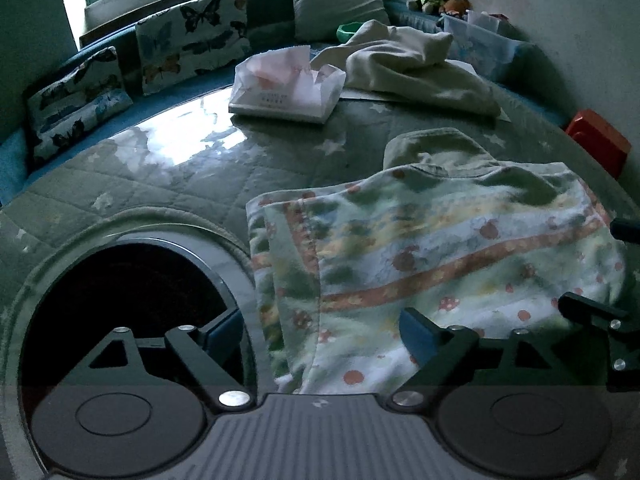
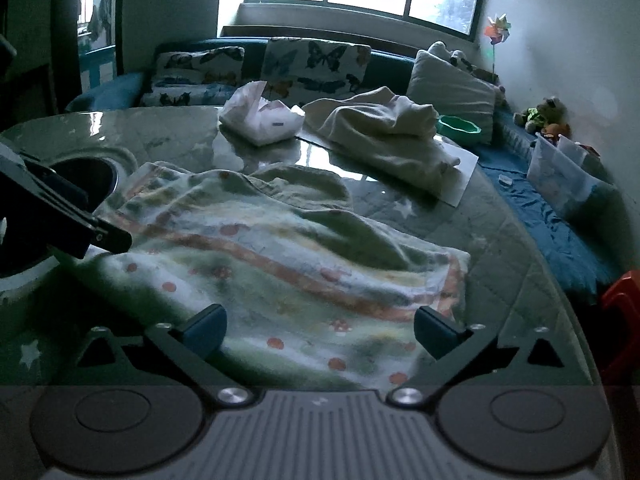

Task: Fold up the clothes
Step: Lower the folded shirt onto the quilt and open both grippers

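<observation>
A patterned cloth (image 1: pixel 432 264) with orange bands and red mushrooms lies rumpled on the glass-topped table; it also shows in the right wrist view (image 2: pixel 288 280). A cream garment (image 1: pixel 404 64) lies heaped at the far side, also in the right wrist view (image 2: pixel 384 132). My left gripper (image 1: pixel 324 332) is open, its jaws wide over the cloth's near left edge. My right gripper (image 2: pixel 320 328) is open over the cloth's near edge. The left gripper's body (image 2: pixel 60 216) shows at the left of the right wrist view.
A white tissue pack (image 1: pixel 288 84) sits at the back of the table (image 1: pixel 160 168). A round dark hole (image 1: pixel 128 292) is set in the table at the left. Butterfly cushions (image 2: pixel 316 64), a green bowl (image 2: pixel 458 126) and a red stool (image 1: pixel 600 144) lie around.
</observation>
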`<control>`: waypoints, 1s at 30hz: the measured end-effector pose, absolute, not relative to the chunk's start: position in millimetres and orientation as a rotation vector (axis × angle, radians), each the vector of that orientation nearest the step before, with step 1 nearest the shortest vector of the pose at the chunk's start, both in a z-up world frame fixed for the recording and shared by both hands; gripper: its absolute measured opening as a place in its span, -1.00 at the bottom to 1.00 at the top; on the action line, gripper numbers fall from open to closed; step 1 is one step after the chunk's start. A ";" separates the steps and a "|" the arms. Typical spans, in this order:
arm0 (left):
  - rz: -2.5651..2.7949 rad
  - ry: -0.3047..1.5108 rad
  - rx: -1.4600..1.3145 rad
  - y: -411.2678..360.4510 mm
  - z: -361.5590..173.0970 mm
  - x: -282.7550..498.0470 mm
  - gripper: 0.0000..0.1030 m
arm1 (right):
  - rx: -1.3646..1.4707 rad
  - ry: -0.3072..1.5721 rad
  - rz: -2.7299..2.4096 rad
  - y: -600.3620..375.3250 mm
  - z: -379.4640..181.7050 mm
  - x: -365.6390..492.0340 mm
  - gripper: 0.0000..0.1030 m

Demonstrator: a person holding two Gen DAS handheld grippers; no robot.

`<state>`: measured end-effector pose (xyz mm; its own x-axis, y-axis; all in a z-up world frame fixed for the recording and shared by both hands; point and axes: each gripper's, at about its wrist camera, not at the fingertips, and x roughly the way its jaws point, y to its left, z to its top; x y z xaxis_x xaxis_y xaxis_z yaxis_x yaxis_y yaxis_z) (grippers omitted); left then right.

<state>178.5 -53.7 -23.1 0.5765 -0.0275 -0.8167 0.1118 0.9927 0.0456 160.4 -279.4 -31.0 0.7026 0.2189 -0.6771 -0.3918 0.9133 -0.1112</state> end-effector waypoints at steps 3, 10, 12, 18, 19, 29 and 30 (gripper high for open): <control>-0.075 0.941 0.109 -52.2 -21.5 174.3 0.70 | -0.252 0.702 0.344 -278.5 -27.6 157.2 0.99; -0.044 0.935 0.124 -43.0 -22.7 166.9 0.70 | -0.221 0.682 0.359 -272.9 -24.6 153.7 1.00; -0.037 0.938 0.120 -39.9 -23.8 165.6 0.70 | -0.219 0.690 0.366 -269.1 -26.9 154.3 1.00; -0.036 0.941 0.122 -37.0 -22.6 162.5 0.71 | -0.224 0.695 0.386 -257.7 -29.6 151.5 1.00; -0.037 0.943 0.126 -37.3 -22.2 162.3 0.71 | -0.219 0.695 0.389 -256.1 -29.2 151.3 1.00; -0.048 0.935 0.139 -37.8 -16.8 152.6 0.78 | -0.197 0.716 0.407 -242.4 -33.8 144.7 1.00; -0.050 0.933 0.140 -38.1 -16.4 151.2 0.81 | -0.194 0.716 0.405 -242.8 -33.8 143.4 1.00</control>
